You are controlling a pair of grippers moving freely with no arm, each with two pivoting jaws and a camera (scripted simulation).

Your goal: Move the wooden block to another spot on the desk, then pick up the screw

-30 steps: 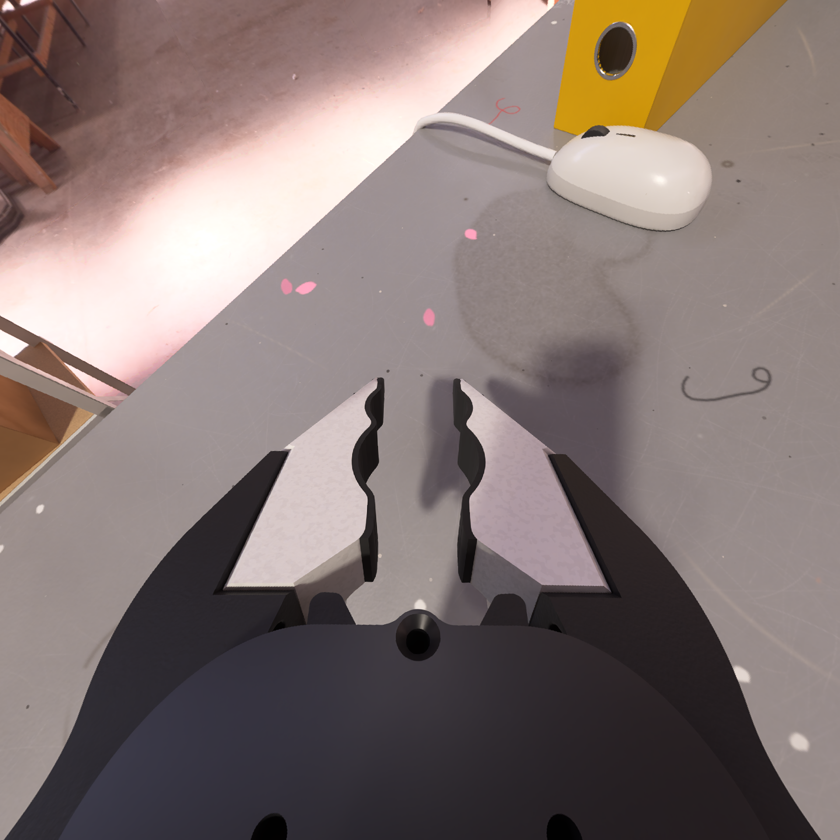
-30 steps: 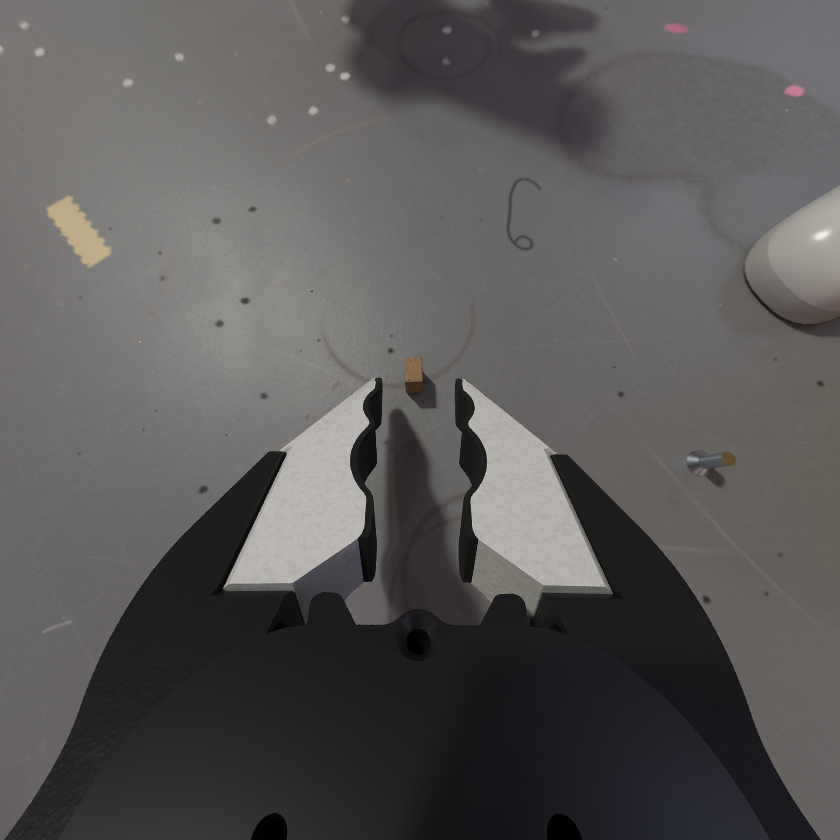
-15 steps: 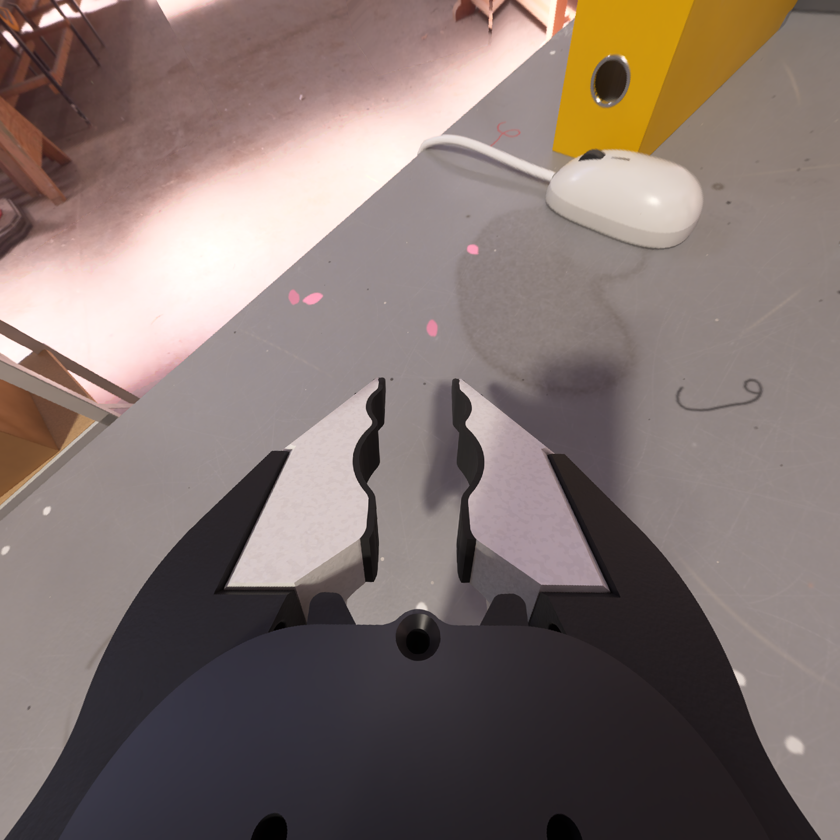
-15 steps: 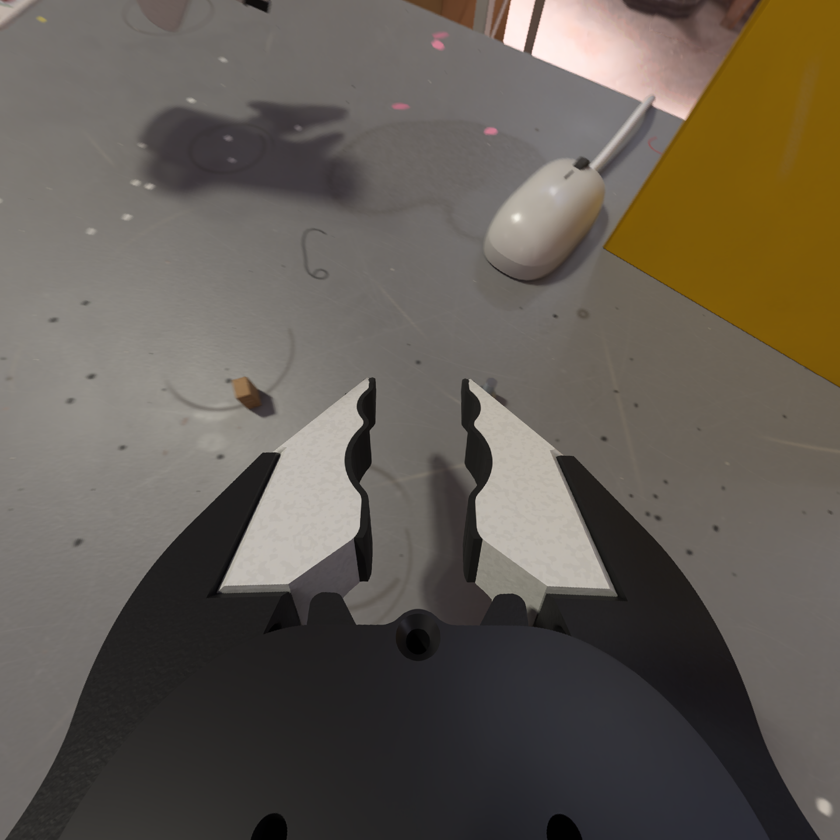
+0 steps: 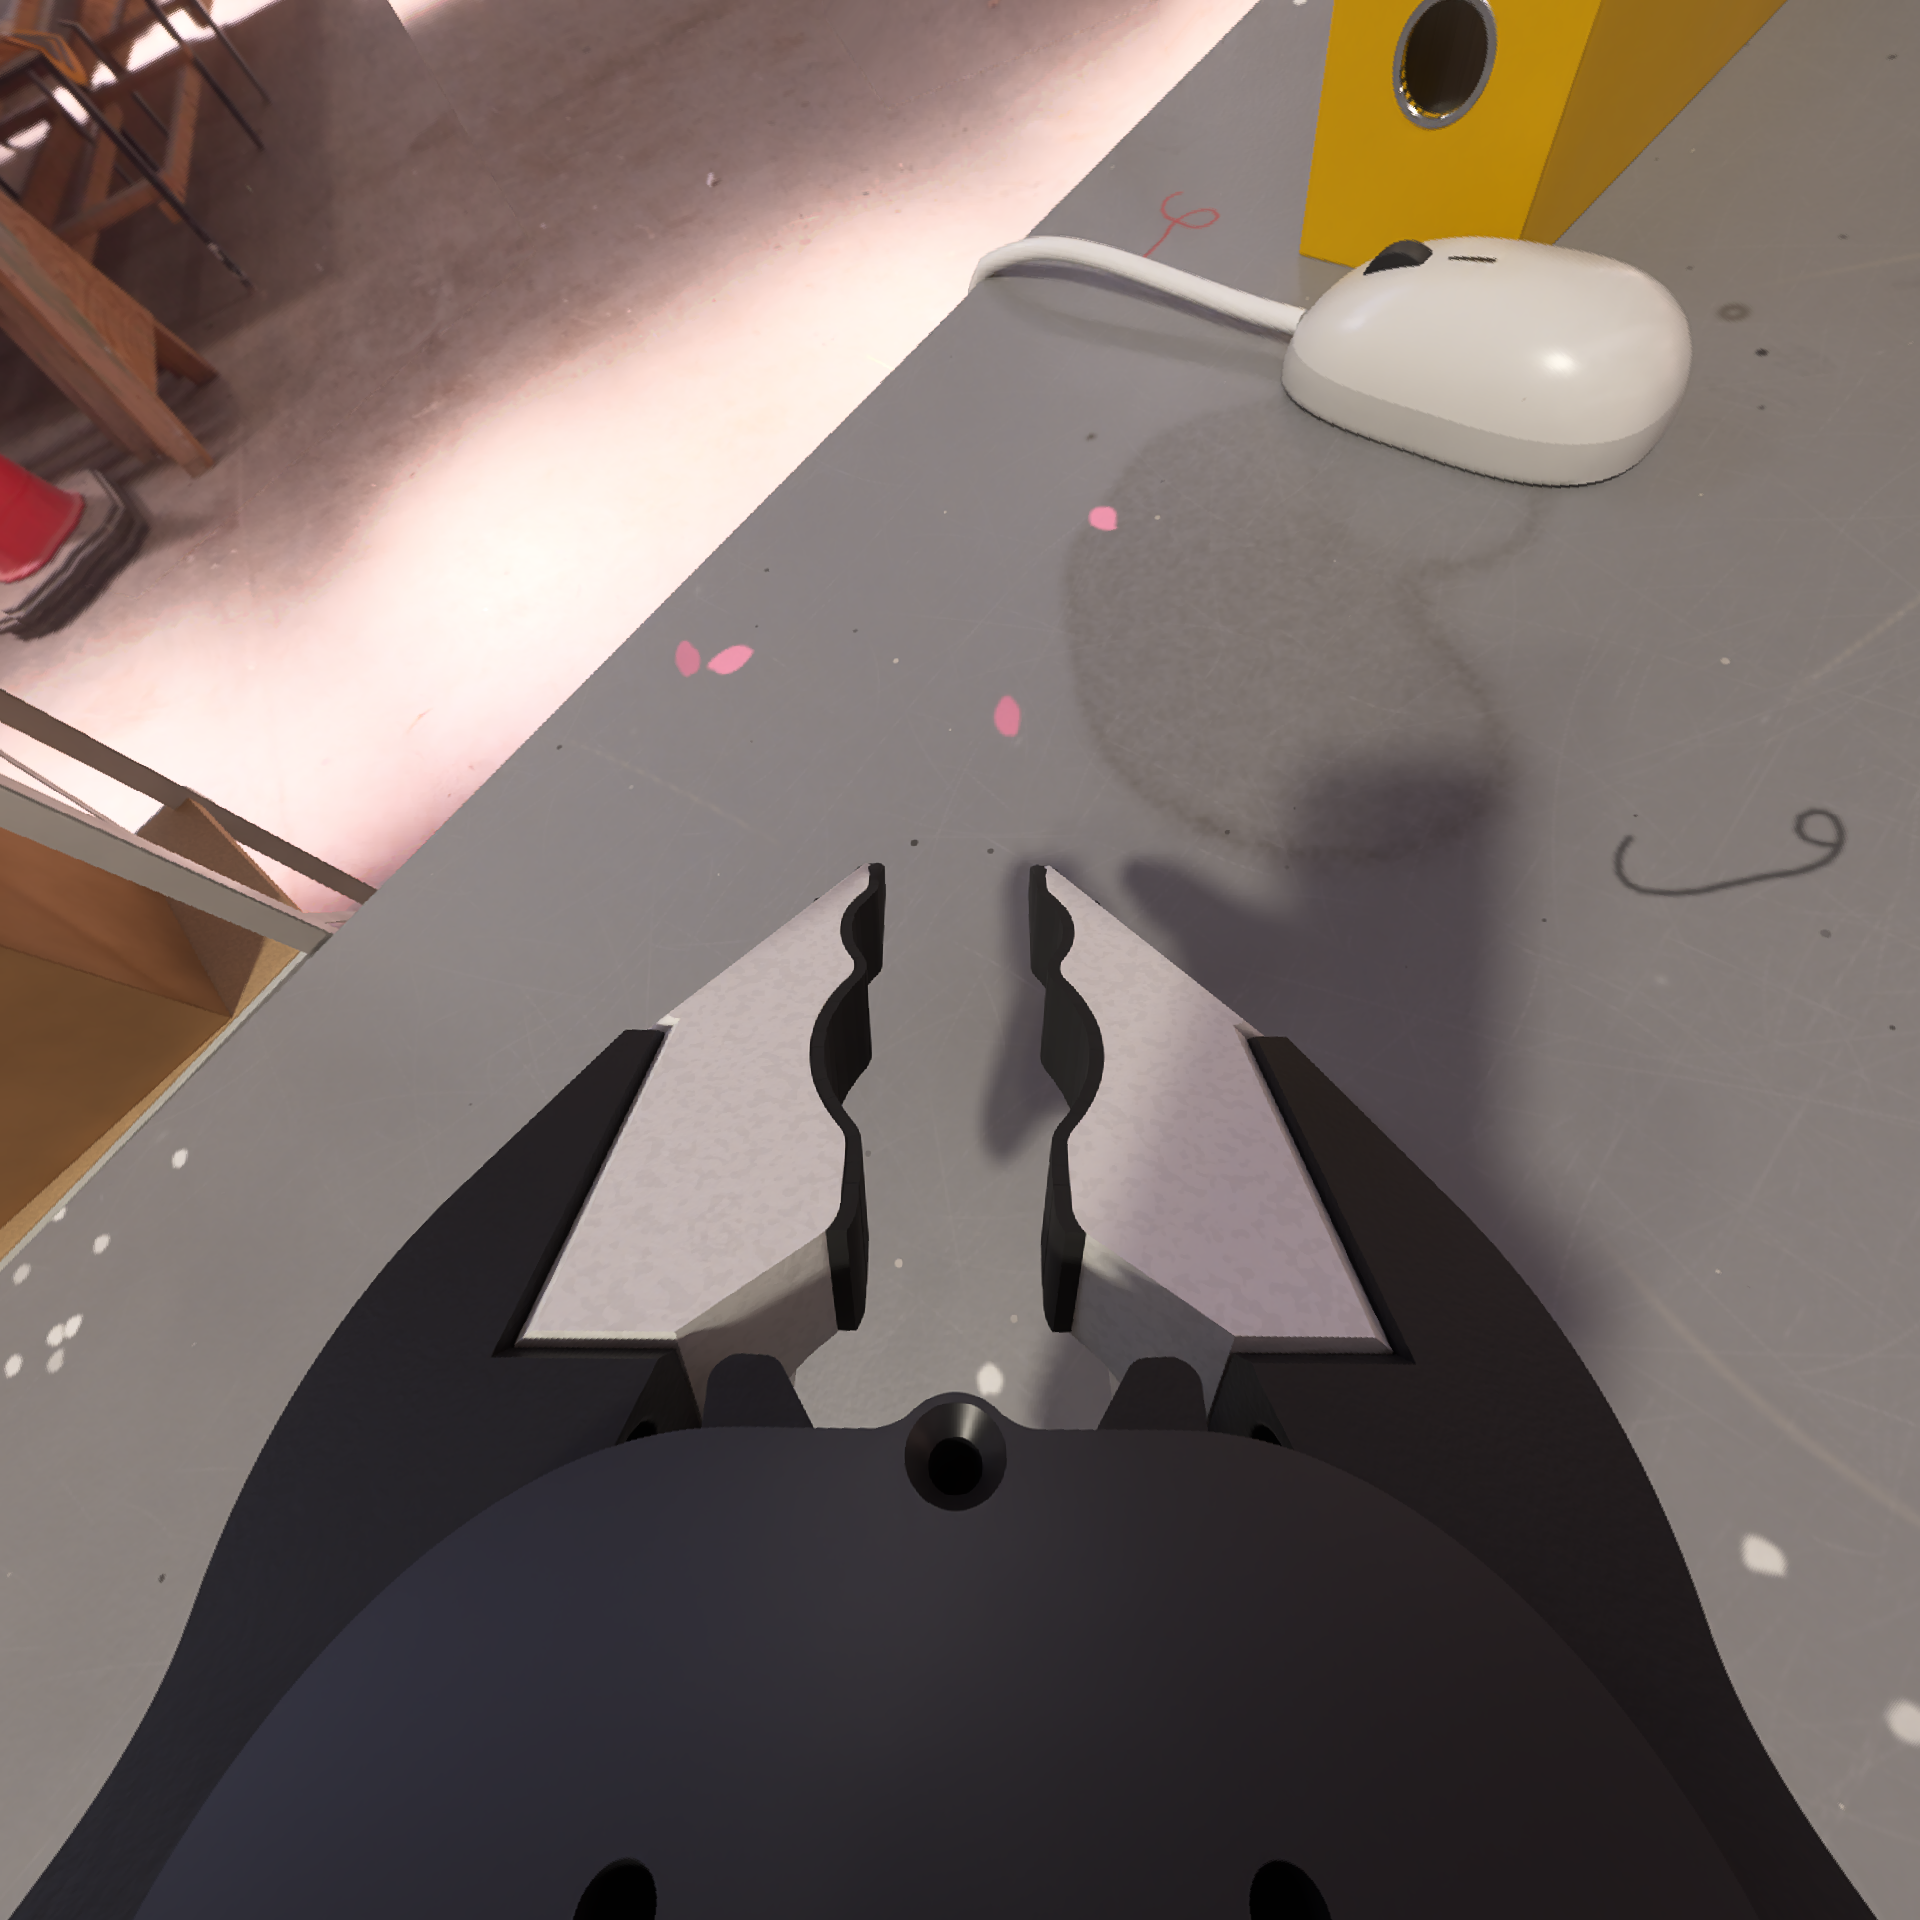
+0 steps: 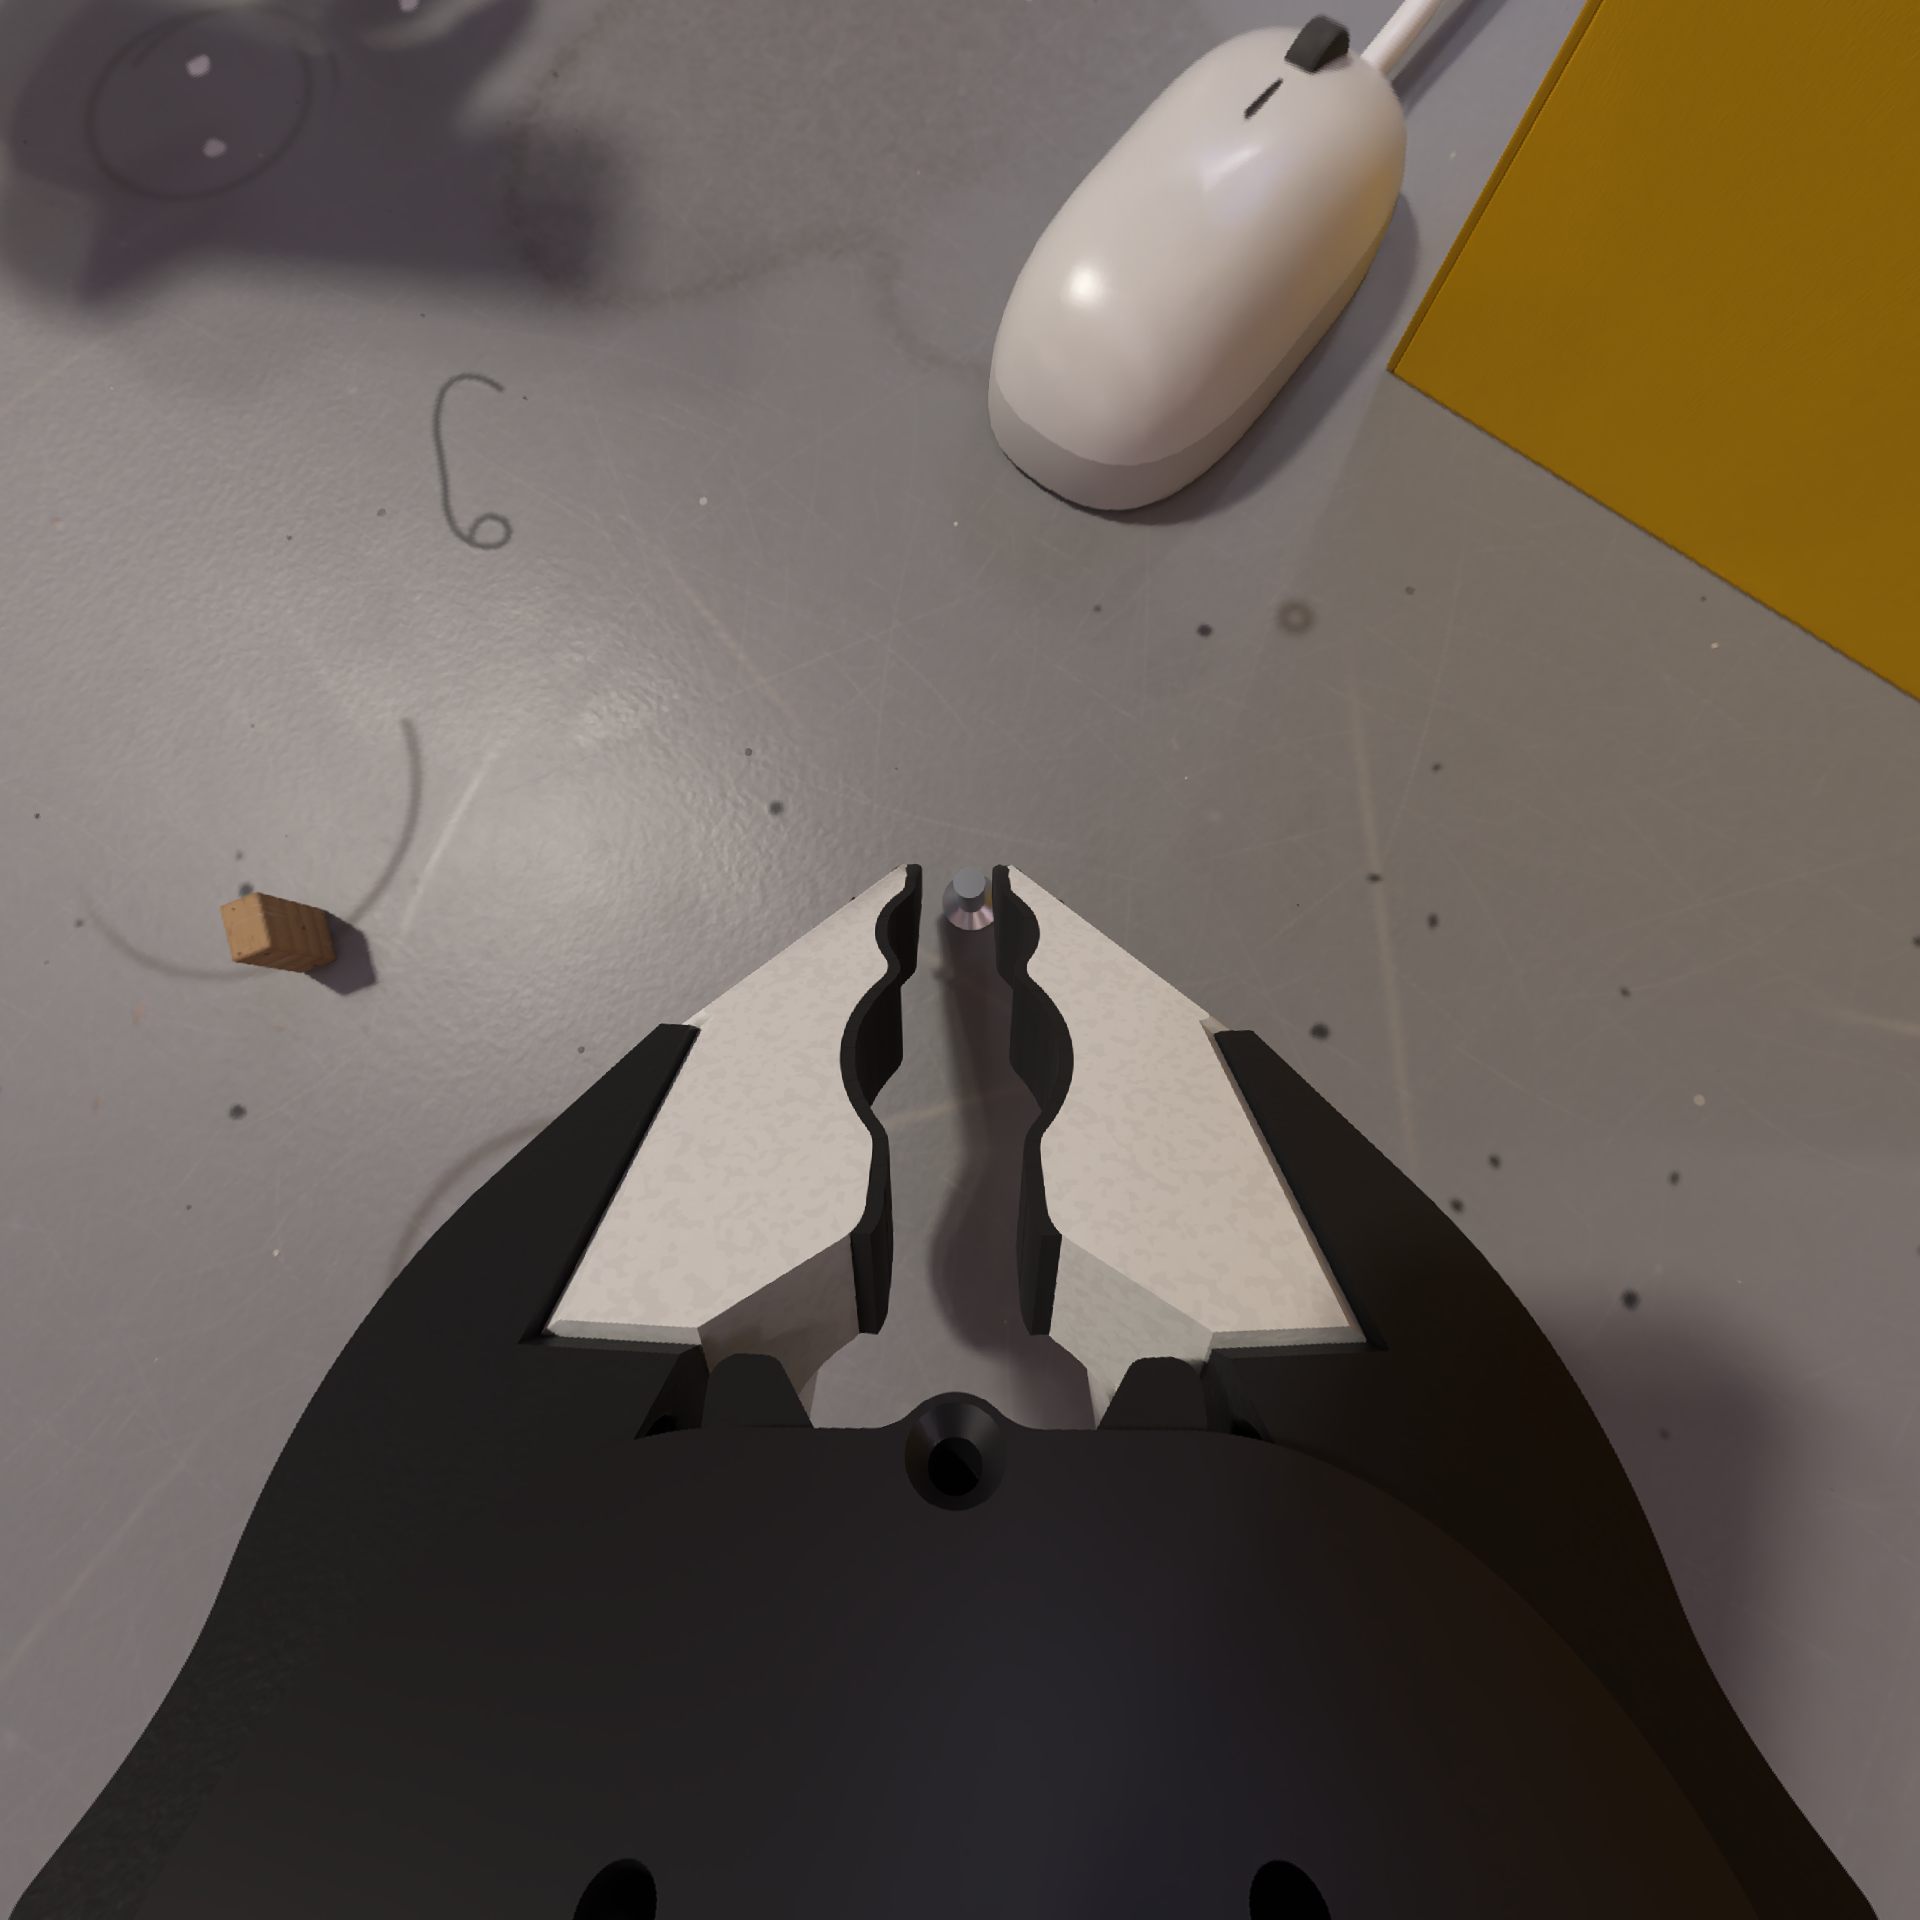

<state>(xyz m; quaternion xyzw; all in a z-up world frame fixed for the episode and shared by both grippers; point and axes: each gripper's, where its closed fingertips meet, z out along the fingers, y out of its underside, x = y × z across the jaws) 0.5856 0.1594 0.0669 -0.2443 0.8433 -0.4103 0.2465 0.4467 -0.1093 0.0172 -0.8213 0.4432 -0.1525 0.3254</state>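
Right wrist view: right gripper (image 6: 956,894), fingers narrowed around screw (image 6: 967,900), contact unclear; wooden block (image 6: 275,930) left on counter (image 6: 727,727). Left gripper (image 5: 956,894): parted, empty.

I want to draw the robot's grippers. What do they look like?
Both match. The left gripper and right gripper each have a rounded matte black body, two pale speckled grey wedge fingers, wavy black inner pads, and a small round hole between the finger bases. No cables or markings show.

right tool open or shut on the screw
Cannot tell: the right tool has the screw between its tips, with slim gaps showing on both sides.
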